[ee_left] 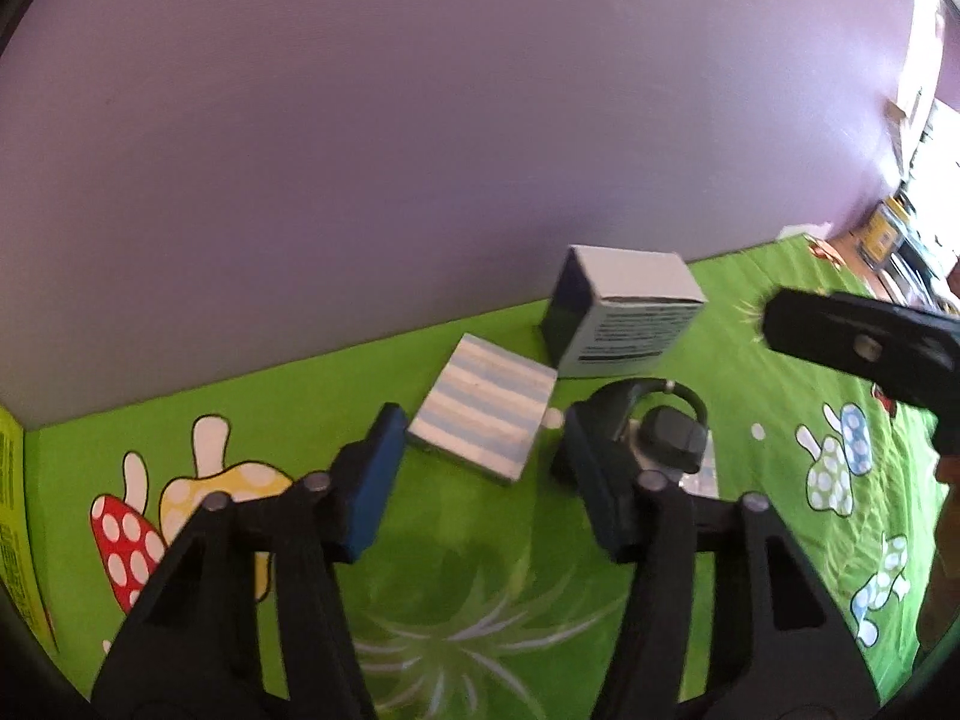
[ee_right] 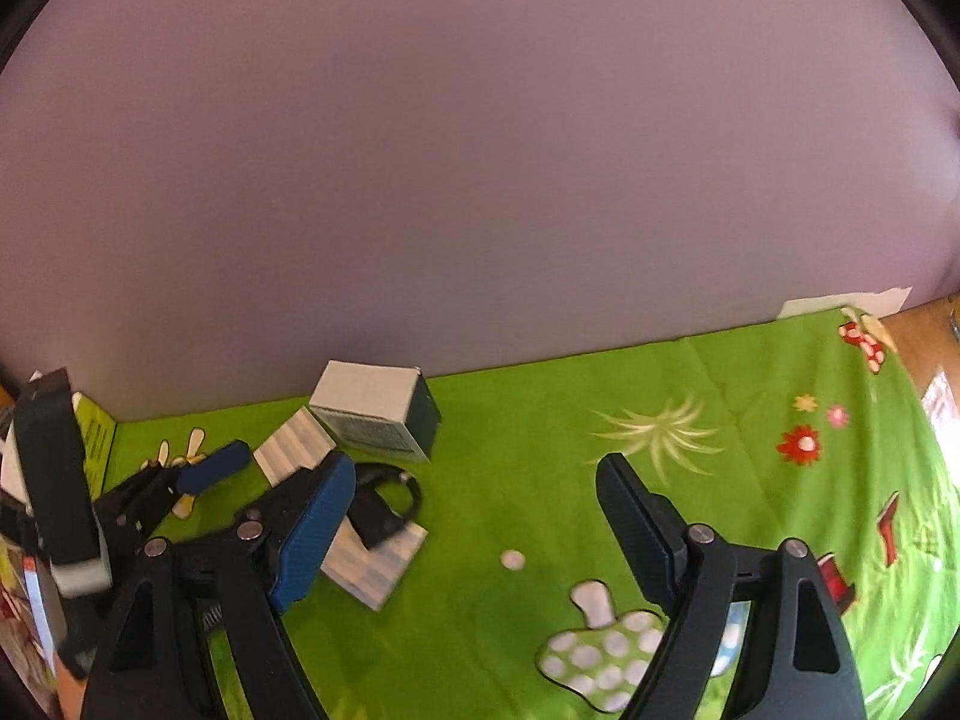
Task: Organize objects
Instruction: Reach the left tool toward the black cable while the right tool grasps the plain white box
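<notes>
On the green cloth (ee_left: 480,564), two striped pads (ee_left: 483,417), one box (ee_left: 624,318), both grippers' jaws apart.

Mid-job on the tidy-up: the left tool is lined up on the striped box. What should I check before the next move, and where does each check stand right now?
1. Left tool open: ok.
2. Striped box lined up with its gap: ok, it lies just ahead of the fingertips.
3. Grip on the striped box: not ok, neither pad presses on it.
4. Black clip clear of the left tool: cannot tell, it sits right beside one finger.
5. White box apart from the striped box: cannot tell, their corners are very close.
6. Right tool open and empty over the green cloth: ok.
</notes>
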